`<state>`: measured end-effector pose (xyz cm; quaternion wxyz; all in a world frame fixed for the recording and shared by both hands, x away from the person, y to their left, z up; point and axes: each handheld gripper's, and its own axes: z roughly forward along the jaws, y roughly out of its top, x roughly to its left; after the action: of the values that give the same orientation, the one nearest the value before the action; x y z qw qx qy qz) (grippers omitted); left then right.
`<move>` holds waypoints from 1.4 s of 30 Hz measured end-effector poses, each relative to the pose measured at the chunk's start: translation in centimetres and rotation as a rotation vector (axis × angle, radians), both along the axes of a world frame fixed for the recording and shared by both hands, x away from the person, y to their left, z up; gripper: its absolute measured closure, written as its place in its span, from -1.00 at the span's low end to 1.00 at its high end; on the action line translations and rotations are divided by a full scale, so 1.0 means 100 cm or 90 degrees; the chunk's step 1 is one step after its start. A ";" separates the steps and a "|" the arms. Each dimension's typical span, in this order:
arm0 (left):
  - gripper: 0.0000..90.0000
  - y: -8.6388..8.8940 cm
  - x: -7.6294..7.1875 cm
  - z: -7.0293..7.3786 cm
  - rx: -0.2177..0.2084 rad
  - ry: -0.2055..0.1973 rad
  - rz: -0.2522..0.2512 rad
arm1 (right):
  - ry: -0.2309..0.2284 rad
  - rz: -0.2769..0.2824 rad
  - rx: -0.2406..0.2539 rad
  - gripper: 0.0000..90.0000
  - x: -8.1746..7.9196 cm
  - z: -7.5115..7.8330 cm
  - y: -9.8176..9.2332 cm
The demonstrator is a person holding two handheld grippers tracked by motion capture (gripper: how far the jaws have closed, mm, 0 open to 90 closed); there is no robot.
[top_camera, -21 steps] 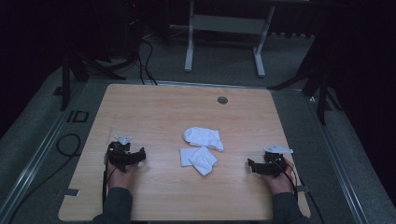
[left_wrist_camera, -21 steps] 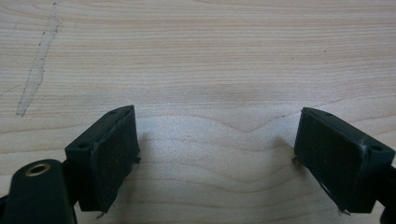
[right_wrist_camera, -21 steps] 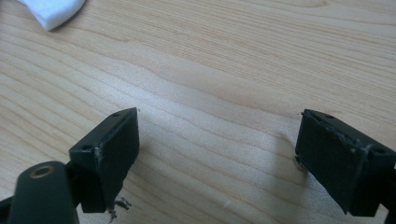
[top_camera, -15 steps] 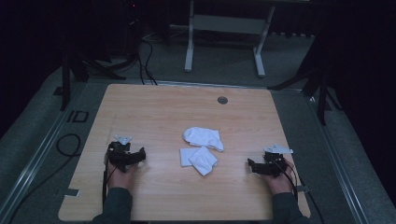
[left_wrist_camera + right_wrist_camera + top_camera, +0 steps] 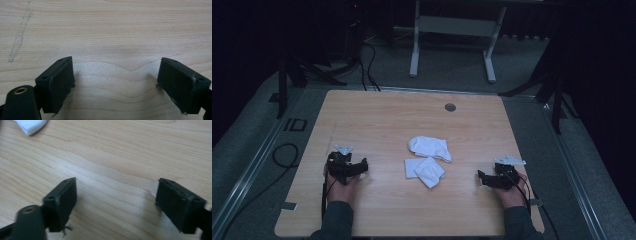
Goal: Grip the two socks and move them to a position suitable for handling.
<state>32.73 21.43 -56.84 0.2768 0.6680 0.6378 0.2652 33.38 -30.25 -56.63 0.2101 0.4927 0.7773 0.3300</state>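
Two white socks lie at the middle of the wooden table [image 5: 377,120]: one sock [image 5: 430,147] farther back, the other sock [image 5: 425,170] folded just in front of it. My left gripper [image 5: 362,165] rests on the table at the front left, jaws open and pointing toward the socks. In the left gripper view the gripper [image 5: 115,80] stands wide over bare wood. My right gripper [image 5: 482,178] sits at the front right, open too. The right gripper view has the gripper [image 5: 116,202] open over wood, with a sock corner [image 5: 31,125] at the top left.
A small round grommet [image 5: 450,107] is set in the table near its far edge. A faint scuff mark [image 5: 20,35] streaks the wood in the left gripper view. Behind the table stands a metal frame [image 5: 452,30]; cables [image 5: 287,155] lie on the floor at left.
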 end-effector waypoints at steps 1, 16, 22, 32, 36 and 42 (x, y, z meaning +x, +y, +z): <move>-0.69 0.000 0.000 0.000 0.000 0.000 0.000 | 0.007 -0.002 -0.004 -0.45 -0.001 0.002 0.001; -0.69 0.000 0.000 0.000 0.000 0.000 0.000 | 0.040 0.071 -0.025 0.18 -0.007 0.015 0.009; -0.69 0.000 0.000 0.000 0.000 0.000 0.000 | 0.038 0.103 -0.039 0.30 -0.008 0.023 0.016; -0.69 0.000 0.000 0.000 0.000 0.000 0.000 | 0.034 0.167 -0.052 0.53 -0.010 0.033 0.039; -0.69 0.000 0.000 0.000 -0.001 -0.001 -0.003 | 0.033 0.187 -0.060 0.64 -0.011 0.035 0.049; -0.69 -0.001 0.000 0.000 -0.001 -0.001 -0.006 | 0.023 0.234 -0.076 0.90 -0.011 0.040 0.074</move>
<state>32.75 21.36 -56.85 0.2789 0.6704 0.6351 0.2636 32.26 -22.81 -52.58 0.1611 0.3349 0.8760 0.3073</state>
